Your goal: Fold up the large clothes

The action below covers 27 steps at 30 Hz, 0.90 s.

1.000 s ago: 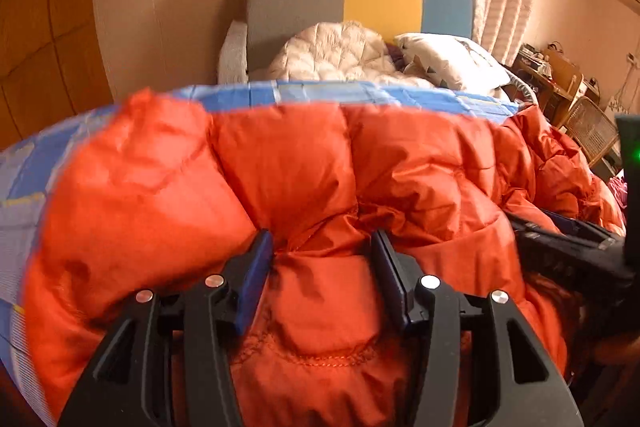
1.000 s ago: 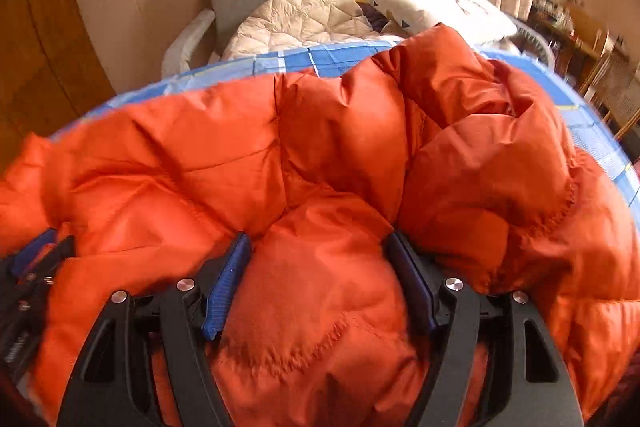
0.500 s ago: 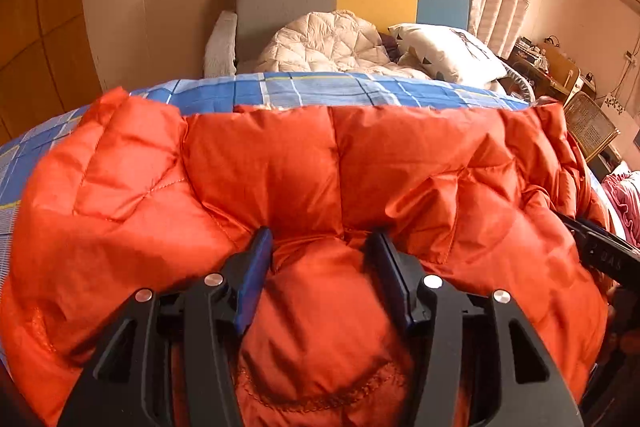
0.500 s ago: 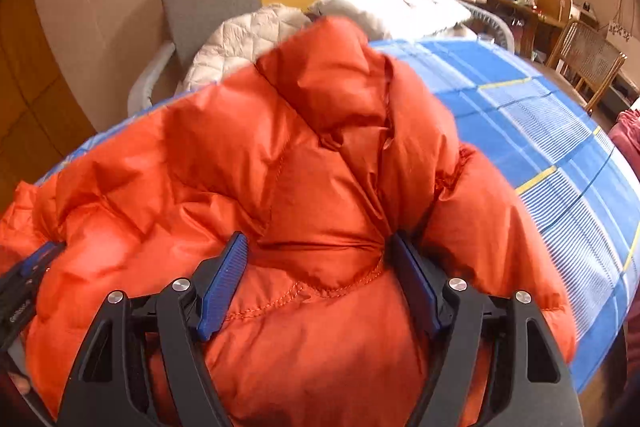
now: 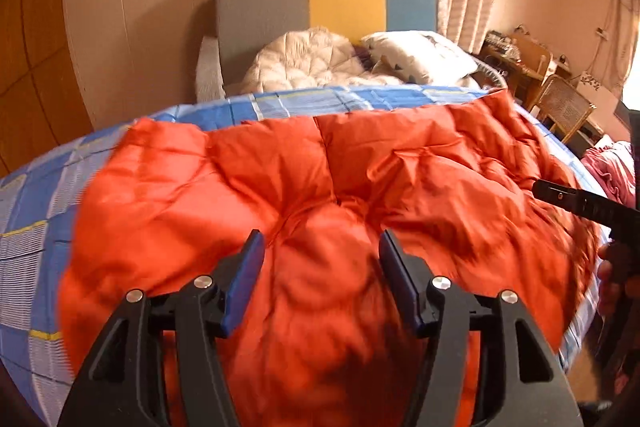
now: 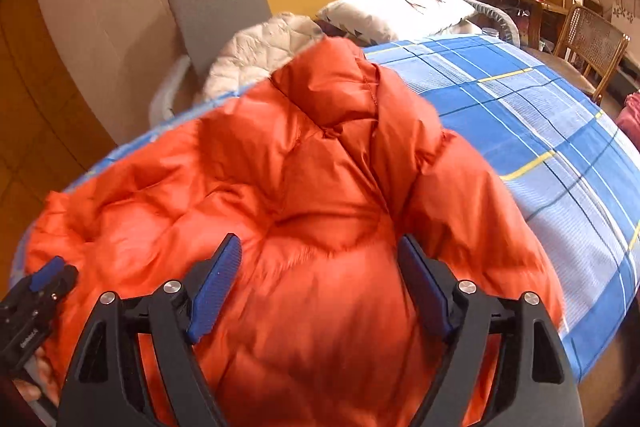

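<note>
Apparently early: my left gripper (image 5: 320, 247) and right gripper (image 6: 320, 251), jaws spread, straddle the puffy orange quilted jacket (image 5: 360, 179), 0 folds visible.

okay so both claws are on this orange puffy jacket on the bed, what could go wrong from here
1. The orange down jacket is slick and puffy. The left claw and right claw each stand wide around a thick bulge, so the fabric may slide out.
2. The near edge of the jacket hangs past the blue plaid bedsheet, so it could slip off the bed.
3. The trapped loft may spring any fold open.
</note>
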Tool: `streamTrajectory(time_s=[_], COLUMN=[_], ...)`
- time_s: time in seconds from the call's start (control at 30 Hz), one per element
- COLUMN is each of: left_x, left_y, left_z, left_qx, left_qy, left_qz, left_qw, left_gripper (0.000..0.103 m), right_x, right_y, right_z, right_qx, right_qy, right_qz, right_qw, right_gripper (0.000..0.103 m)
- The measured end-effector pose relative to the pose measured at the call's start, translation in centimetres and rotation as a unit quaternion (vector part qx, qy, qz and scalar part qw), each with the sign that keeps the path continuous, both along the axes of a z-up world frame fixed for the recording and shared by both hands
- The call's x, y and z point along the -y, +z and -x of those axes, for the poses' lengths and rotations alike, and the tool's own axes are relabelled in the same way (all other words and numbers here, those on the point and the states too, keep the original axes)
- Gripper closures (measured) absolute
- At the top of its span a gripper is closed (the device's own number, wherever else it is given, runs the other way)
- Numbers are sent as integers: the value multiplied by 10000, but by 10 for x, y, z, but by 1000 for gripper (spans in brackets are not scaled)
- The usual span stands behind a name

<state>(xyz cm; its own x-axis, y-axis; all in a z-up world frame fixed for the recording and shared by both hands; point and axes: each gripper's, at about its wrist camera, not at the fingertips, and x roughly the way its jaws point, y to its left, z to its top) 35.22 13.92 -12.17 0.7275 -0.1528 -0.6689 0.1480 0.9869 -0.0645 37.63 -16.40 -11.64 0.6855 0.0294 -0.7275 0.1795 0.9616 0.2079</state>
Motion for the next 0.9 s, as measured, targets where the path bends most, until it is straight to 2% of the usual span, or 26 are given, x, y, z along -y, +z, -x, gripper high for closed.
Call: streamTrajectory(time_s=[0.1,0.2,0.4,0.67,0.9], left_x=[-7,-14,-44,-69,-75], left_y=[5,8,7,-8,-27], left_z=[22,50,93,114,112], left_qx=[109,255,299,74,-107], left_qy=[-159,-451,-753,-1058,-1409], left_qz=[-157,-504,-1009,-1229,-1328], left_qw=[9997,9974,9916,9867,9810], left_gripper=[43,43,44,51,52], right_x=[-1,-1,14,52,73], right_y=[5,9,9,-16,-35], right_z=[23,42,83,123,127], right_qx=[57,93,14,-346,-456], right_qy=[75,244,391,-203,-573], right_qz=[-87,-99,-583,-1179,-1712], right_qw=[9999,9996,9975,9922,9825], right_gripper=[23,23,23,23,23])
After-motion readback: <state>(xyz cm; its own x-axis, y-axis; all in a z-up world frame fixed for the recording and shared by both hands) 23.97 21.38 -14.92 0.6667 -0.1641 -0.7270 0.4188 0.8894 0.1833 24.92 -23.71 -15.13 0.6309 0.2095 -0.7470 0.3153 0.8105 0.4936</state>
